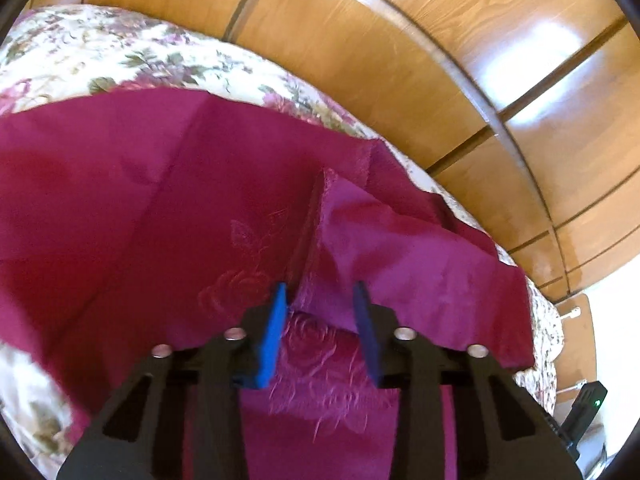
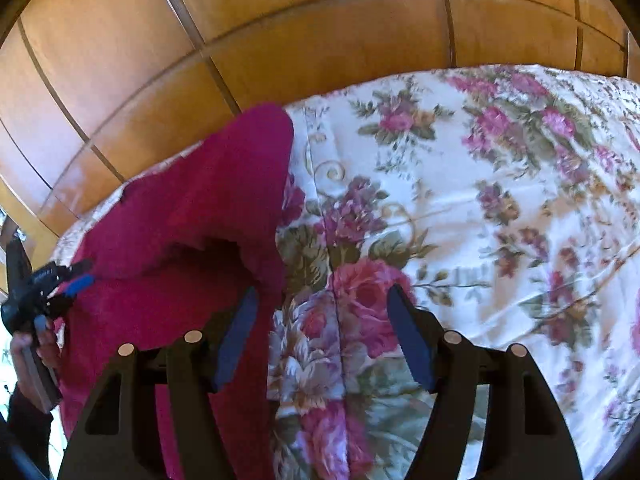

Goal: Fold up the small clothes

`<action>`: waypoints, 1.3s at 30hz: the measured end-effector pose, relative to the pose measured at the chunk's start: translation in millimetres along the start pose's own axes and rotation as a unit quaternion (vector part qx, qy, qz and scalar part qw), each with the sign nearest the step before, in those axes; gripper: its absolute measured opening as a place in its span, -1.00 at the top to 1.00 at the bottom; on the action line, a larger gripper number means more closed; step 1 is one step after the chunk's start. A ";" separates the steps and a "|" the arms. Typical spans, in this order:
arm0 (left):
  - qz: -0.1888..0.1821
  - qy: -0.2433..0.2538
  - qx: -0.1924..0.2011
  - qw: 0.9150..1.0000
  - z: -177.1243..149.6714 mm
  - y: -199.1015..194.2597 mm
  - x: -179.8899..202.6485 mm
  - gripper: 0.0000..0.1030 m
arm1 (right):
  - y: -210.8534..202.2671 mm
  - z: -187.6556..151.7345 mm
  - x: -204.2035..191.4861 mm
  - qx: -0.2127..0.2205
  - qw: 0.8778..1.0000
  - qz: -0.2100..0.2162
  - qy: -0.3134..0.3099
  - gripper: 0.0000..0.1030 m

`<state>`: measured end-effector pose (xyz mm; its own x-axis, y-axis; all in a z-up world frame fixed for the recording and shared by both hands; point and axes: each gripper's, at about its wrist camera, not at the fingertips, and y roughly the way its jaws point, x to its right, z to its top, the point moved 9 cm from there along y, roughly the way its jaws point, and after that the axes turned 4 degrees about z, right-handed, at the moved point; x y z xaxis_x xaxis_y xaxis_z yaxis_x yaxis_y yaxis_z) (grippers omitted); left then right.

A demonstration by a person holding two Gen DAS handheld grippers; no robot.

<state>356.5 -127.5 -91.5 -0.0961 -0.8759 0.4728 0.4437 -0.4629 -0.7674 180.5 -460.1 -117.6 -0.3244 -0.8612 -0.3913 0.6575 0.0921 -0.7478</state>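
The left gripper [image 1: 320, 300] is held apart, blue pads straddling a raised fold of the magenta embroidered cloth [image 1: 120, 208], probably to pinch it. The cloth is spread on the floral bedspread [image 1: 100, 56], wooden wardrobe panels [image 1: 360, 40] at 1 o'clock. The right gripper [image 2: 322, 300] is held wide apart, empty, pitched down over the bedspread, cloth at 9 o'clock.

The right tongs [image 2: 322, 300] gape over the floral bedspread [image 2: 500, 208], beside the crimson cloth [image 2: 192, 232].
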 end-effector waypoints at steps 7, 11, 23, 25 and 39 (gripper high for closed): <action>-0.036 -0.027 0.059 0.997 21.1 -30.8 6.1 0.86 | 17.8 33.8 -20.5 0.046 0.999 0.009 0.018 0.46; 0.010 0.004 0.088 0.996 11.3 -56.6 -12.9 0.86 | 33.5 12.7 -31.2 0.010 0.999 -0.002 -0.036 0.49; 0.101 0.069 0.073 0.990 -9.8 -33.0 -27.1 0.85 | -27.0 28.3 -89.9 0.056 0.989 0.037 -0.133 -0.08; 0.112 0.076 0.075 0.988 -10.7 -33.1 -28.0 0.85 | -16.4 39.0 -109.4 0.058 0.986 0.043 -0.147 -0.09; 0.135 0.071 0.067 0.986 -18.7 -18.1 -40.7 0.76 | 93.7 31.7 -119.7 -0.007 0.979 -0.041 -0.201 -0.34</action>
<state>335.7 -86.0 -105.0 -0.0788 -0.9794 0.1859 0.5828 -0.1966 -0.7885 302.5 -364.2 -123.8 -0.0799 -0.9927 -0.0899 0.6306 0.0196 -0.7759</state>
